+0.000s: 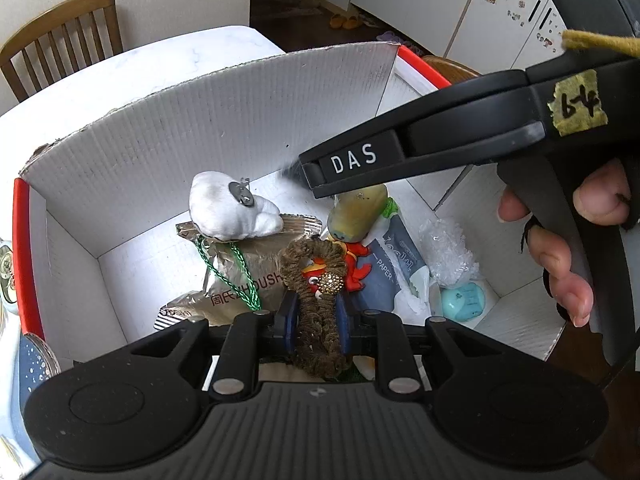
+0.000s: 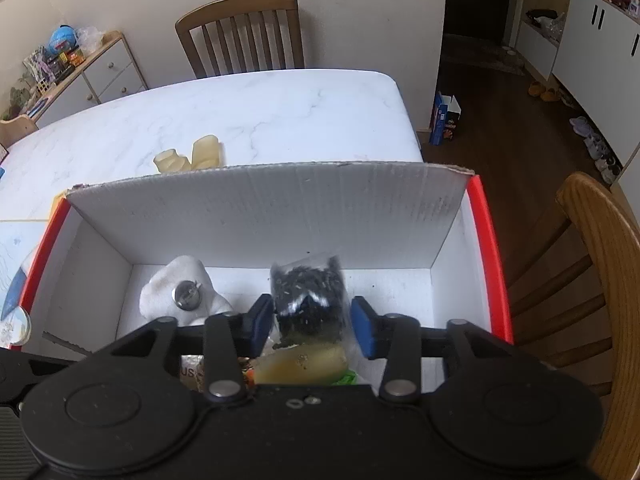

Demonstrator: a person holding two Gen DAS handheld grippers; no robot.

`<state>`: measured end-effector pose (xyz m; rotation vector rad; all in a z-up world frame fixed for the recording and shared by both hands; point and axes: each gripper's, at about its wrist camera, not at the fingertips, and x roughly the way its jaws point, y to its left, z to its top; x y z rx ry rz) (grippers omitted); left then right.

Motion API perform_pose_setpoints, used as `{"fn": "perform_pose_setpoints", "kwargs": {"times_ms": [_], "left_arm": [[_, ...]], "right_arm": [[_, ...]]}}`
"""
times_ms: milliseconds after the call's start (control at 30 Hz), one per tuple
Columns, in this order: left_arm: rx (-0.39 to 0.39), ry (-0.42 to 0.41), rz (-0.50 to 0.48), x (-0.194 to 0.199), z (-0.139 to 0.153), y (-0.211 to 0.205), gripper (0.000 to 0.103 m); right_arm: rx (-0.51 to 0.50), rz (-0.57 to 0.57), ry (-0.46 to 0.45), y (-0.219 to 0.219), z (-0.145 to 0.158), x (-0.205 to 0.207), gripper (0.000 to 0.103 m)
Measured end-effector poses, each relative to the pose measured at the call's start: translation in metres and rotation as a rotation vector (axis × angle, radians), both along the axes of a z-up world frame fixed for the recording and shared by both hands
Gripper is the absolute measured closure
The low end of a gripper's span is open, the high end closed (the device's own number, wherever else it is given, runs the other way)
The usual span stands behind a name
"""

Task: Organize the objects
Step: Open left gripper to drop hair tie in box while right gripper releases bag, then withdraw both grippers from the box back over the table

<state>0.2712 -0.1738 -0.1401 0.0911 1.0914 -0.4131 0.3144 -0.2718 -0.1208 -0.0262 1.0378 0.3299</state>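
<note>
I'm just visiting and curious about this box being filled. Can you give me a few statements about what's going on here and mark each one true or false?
1. The left hand-held gripper is clamped on a brown scrunchie. True.
2. The box is red on the inside. False: its inner walls are white; only the rim edges are red.
3. The right hand-held gripper has a clear bag of dark bits between its open pads. True.
4. The white plush toy lies on the table outside the box. False: it lies inside the box.
5. Nothing is on the table beyond the box. False: two pale yellow pieces are there.
</note>
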Motion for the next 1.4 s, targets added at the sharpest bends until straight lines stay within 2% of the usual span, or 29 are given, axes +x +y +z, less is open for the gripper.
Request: {"fn": "perform_pose_setpoints", "kwargs": {"times_ms": [267, 367, 400, 433, 600, 833, 1133, 1167, 1233, 1333, 1400], "left_arm": [[-0.024, -0.018, 0.013, -0.002, 0.005, 0.006, 0.077], [-0.039, -0.036, 0.007, -0.007, 0.012, 0.007, 0.059], [-0.046, -0.043, 0.006, -0.009, 0.015, 0.007, 0.044], [-0.053, -0.056, 0.009, -0.011, 0.018, 0.008, 0.038], [-0.091, -0.088, 0.01, -0.021, 0.032, 0.011, 0.037], [-0.136, -0.133, 0.017, -0.035, 0.049, 0.024, 0.037], [-0.171, -0.203, 0.056, -0.065, 0.078, 0.052, 0.037], [-0.174, -0.212, 0.064, -0.068, 0.081, 0.057, 0.036], [-0.18, -0.229, 0.079, -0.073, 0.086, 0.067, 0.028], [-0.184, -0.249, 0.091, -0.081, 0.091, 0.083, 0.027], [-0.184, -0.253, 0.099, -0.085, 0.092, 0.094, 0.027]], "right_arm": [[0.026, -0.004, -0.009, -0.006, 0.006, -0.001, 0.051], [0.046, 0.003, -0.019, -0.007, 0.013, -0.005, 0.05], [0.052, 0.007, -0.022, -0.008, 0.016, -0.007, 0.05], [0.057, 0.01, -0.025, -0.009, 0.018, -0.009, 0.049], [0.093, 0.018, -0.044, -0.014, 0.031, -0.02, 0.043], [0.125, 0.034, -0.072, -0.023, 0.049, -0.038, 0.04], [0.161, 0.047, -0.125, -0.031, 0.071, -0.067, 0.033], [0.165, 0.05, -0.132, -0.032, 0.073, -0.071, 0.029], [0.175, 0.054, -0.151, -0.033, 0.077, -0.08, 0.025], [0.192, 0.056, -0.17, -0.032, 0.082, -0.094, 0.023], [0.198, 0.054, -0.183, -0.028, 0.084, -0.103, 0.016]]}}
